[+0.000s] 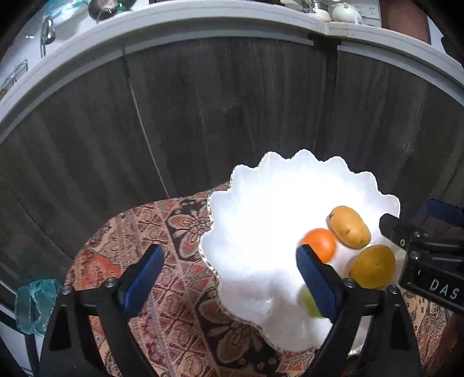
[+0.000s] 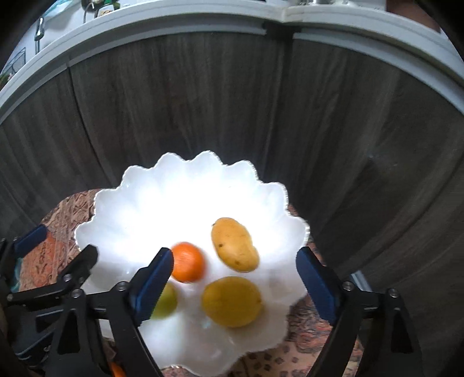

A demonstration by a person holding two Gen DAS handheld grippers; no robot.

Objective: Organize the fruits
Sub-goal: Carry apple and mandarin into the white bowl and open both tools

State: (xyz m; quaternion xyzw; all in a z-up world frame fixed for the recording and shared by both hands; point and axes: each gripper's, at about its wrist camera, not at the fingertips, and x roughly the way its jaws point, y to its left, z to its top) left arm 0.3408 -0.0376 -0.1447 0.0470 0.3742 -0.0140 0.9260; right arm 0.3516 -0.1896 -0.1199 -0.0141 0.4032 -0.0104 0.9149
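Observation:
A white scalloped bowl [image 2: 139, 203] sits on a small table with a patterned cloth [image 1: 162, 232]. In it lie an orange [image 2: 188, 262], a long yellow mango [image 2: 235, 245], a rounder yellow mango [image 2: 232, 301] and a green fruit [image 2: 166, 301] partly hidden by a finger. My right gripper [image 2: 235, 278] is open above the bowl, over the fruits. My left gripper [image 1: 232, 275] is open over the bowl's left rim [image 1: 208, 255]. The right gripper [image 1: 426, 246] shows at the right edge of the left wrist view. The orange [image 1: 320, 243] and both mangoes show there too.
Dark wood cabinet doors [image 1: 217, 116] stand just behind the table under a pale counter edge [image 1: 203, 26]. A teal plastic item [image 1: 34, 304] lies at the left. Something orange [image 2: 116, 369] sits low under the right gripper.

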